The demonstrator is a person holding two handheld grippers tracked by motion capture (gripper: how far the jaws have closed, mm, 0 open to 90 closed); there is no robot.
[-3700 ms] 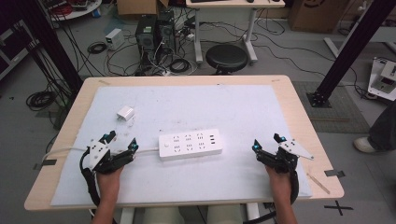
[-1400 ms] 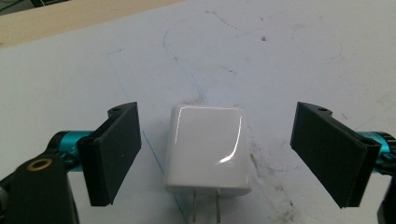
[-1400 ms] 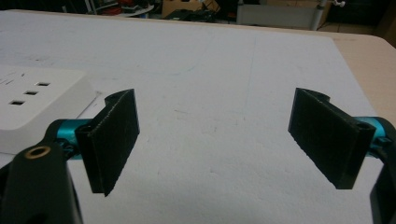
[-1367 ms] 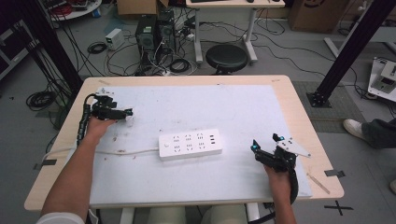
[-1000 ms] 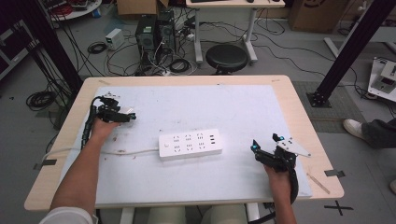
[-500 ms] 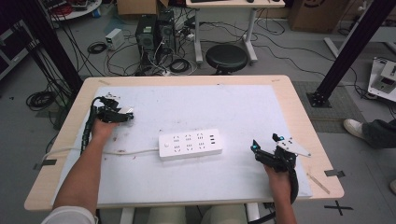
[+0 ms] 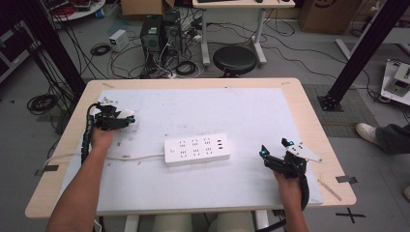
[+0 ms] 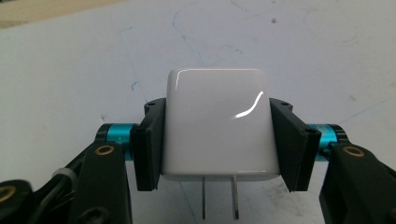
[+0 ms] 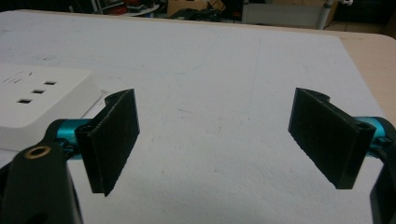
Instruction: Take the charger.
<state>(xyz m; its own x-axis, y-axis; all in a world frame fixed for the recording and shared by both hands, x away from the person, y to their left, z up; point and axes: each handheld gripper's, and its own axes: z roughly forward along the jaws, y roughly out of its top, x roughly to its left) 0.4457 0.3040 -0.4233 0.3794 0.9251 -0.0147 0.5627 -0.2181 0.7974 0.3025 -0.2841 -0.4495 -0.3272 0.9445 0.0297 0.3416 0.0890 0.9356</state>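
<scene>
while the left gripper (image 8: 217,140) is pinching the white charger plug (image 8: 217,126) by its two sides, prongs pointing back toward the hand, it is sitting at about nine o'clock on the white mat (image 7: 241,111). right gripper (image 9: 217,140) is resting at four o'clock, jaws spread wide, gripping nothing. power strip (image 7: 197,149) is lying mid-mat.

On the wooden counter (image 7: 309,121) lies a white mat (image 7: 251,111), and a white rectangular power strip (image 7: 197,149) sits near its middle, its cord (image 7: 135,156) running off to the left. The small white glossy plug adapter (image 8: 217,123) is left of and behind the strip, between the left tool's (image 7: 126,120) jaws. The right tool (image 7: 275,153) stands right of the strip, near the mat's front right corner.
</scene>
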